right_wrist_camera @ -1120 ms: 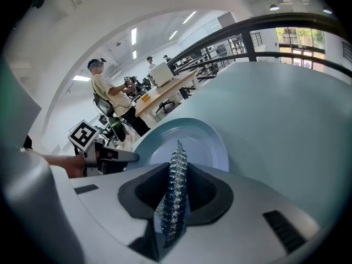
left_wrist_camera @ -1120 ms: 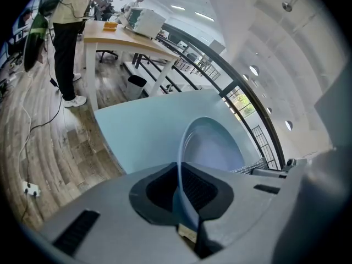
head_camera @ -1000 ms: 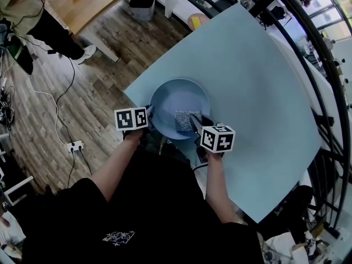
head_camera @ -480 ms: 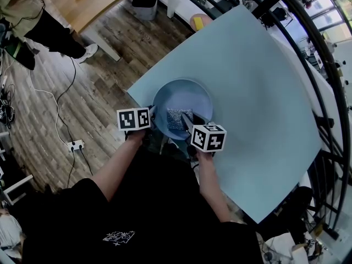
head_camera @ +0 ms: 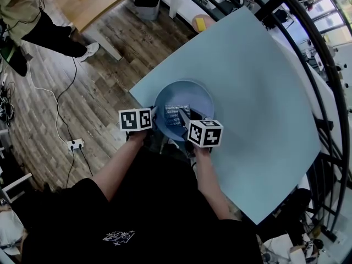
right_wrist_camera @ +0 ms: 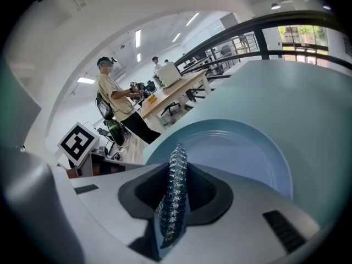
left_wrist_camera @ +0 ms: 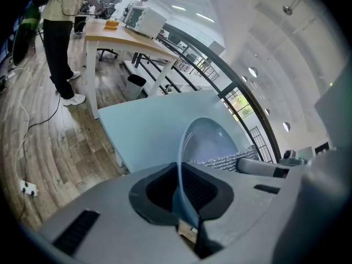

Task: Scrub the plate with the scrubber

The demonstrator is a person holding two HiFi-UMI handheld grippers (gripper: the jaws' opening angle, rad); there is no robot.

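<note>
A pale blue plate [head_camera: 190,98] lies near the light blue table's near left corner. My left gripper [head_camera: 151,118] is shut on the plate's near-left rim [left_wrist_camera: 180,169], which runs edge-on between its jaws. My right gripper [head_camera: 184,119] is shut on a silvery mesh scrubber [head_camera: 176,114] that rests on the plate's near part. In the right gripper view the scrubber [right_wrist_camera: 173,194] stands edge-on between the jaws, with the plate [right_wrist_camera: 242,153] just beyond. In the left gripper view the scrubber [left_wrist_camera: 220,161] lies across the plate.
The light blue table [head_camera: 258,92] stretches far and right of the plate. A dark railing [head_camera: 319,87] curves along its right side. On the wooden floor to the left are a cable and power strip [head_camera: 74,145], a wooden table [head_camera: 91,1] and a standing person [head_camera: 38,23].
My right gripper has carried the scrubber leftward across the plate's near part, closer to the left gripper. The left gripper has stayed on the rim.
</note>
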